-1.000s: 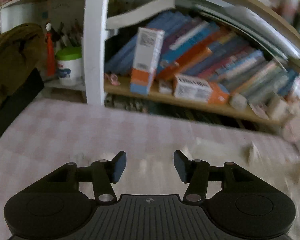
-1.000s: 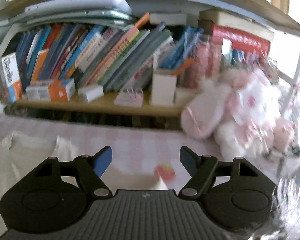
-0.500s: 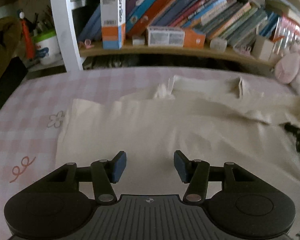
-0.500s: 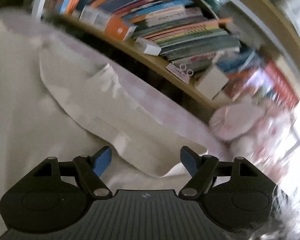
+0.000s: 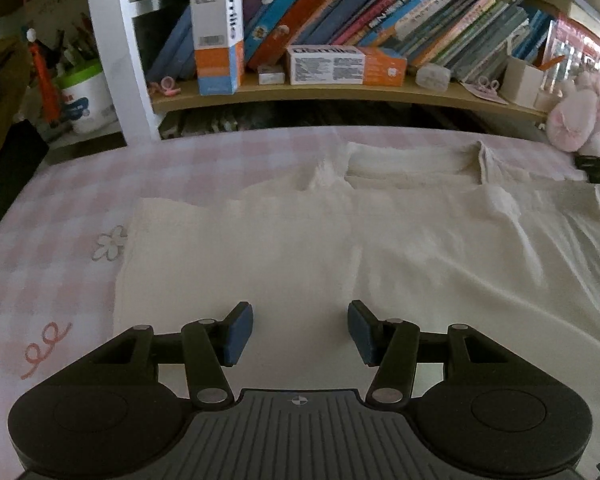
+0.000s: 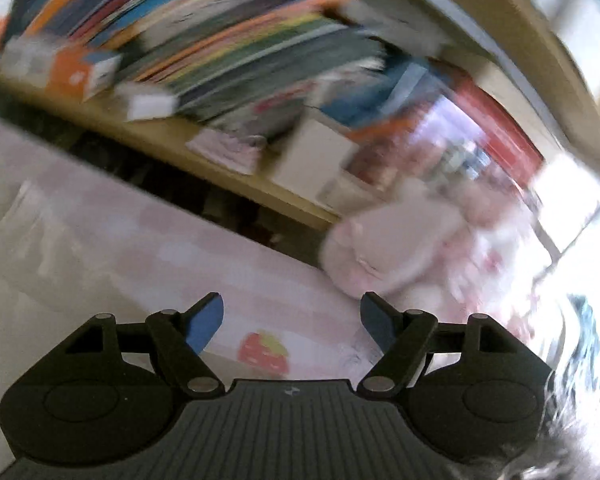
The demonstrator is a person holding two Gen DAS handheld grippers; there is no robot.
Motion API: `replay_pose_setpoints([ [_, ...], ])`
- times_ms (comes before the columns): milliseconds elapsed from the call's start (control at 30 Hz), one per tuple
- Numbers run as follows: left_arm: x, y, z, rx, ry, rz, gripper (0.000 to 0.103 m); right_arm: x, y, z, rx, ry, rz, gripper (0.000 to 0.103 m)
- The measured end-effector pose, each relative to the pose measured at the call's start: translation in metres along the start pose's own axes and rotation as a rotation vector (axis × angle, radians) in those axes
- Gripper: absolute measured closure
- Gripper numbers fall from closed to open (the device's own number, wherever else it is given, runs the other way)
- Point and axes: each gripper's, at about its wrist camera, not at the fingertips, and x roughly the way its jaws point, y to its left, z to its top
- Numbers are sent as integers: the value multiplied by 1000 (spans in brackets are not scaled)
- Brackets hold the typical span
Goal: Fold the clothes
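**threadbare_tom:** So where's everything at? The left gripper (image 5: 300,330) has dropped down compared with a second ago. Back then its camera mostly saw the bookshelf (image 5: 340,92), and now the cream garment (image 5: 340,248) fills the space ahead of the jaws. They're parted with nothing between the blue pads (image 5: 238,334), so it's released, not gripping anything. The cloth lies spread on the pink checked sheet (image 5: 60,220), with its left edge off to the left of the jaws and a bunched, folded-over bit further ahead, toward the shelf.

**lintroller99:** And the right one? That view is a blurry mess.

**threadbare_tom:** Yeah, it's mid-swing. The right gripper (image 6: 292,322) is open too, wide, nothing in it. Half a second ago it had cloth right ahead of its jaws. Now the garment only shows off to the left of them, and what's between the fingers is bare sheet with a strawberry print (image 6: 264,350). A pink plush toy (image 6: 392,248) sits ahead and to the right.

**lintroller99:** So no fold started?

**threadbare_tom:** Looks that way to me. The garment's laid out but rumpled, and neither side has a hold. My guess is the left is settling over its edge for a pinch while the right heads for the far side. It needs to find an edge before any lifting happens.
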Motion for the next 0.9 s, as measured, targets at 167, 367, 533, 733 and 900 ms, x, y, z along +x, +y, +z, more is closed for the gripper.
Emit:
replay_pose_setpoints([
  [167,7,28,4,-62,-12,41,49,-29,-49,-34,228,7,121,29],
  [367,-10,51,17,-263,-67,192,50,-31,-60,-60,356,108,277,43],
  [533,-39,3,-6,-207,-88,-12,49,-11,-61,-61,431,156,379,72],
  [733,-48,-51,-52,-128,-9,0,49,-22,-86,-65,680,86,513,94],
  [900,-55,-59,-63,-164,-4,40,41,7,-73,-71,584,187,445,94],
])
